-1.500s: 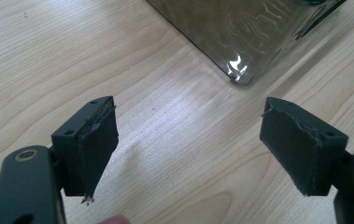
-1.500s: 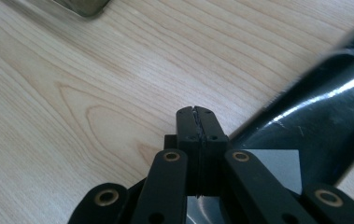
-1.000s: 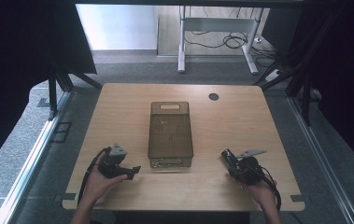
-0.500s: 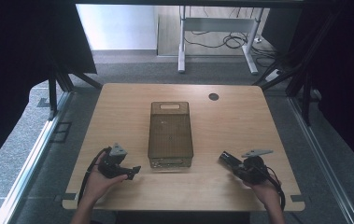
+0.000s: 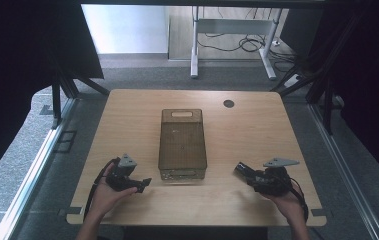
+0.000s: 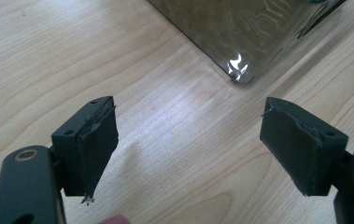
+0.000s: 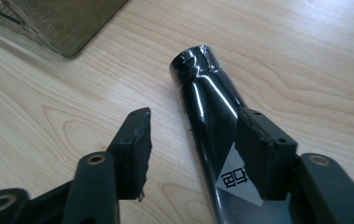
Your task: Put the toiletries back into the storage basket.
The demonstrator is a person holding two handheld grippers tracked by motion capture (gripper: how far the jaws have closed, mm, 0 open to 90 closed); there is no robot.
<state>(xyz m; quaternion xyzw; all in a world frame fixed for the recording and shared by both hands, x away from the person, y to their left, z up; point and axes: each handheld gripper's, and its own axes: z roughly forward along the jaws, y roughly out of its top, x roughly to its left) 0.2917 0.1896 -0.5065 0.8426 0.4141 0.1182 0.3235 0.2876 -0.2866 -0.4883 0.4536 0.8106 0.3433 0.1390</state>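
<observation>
One black tube (image 7: 212, 135) between wide right gripper (image 7: 191, 154), tip toward bin (image 7: 58, 23).

Light wooden desk (image 5: 127, 120) with a small round black grommet hole (image 5: 228, 103) near the far right corner. Grey carpeted floor (image 5: 22, 170) all around. Beyond the far edge, a white metal table frame (image 5: 232, 30) over a tangle of black cables (image 5: 249, 44) — dark curtains (image 5: 22, 55) hanging at both sides.
</observation>
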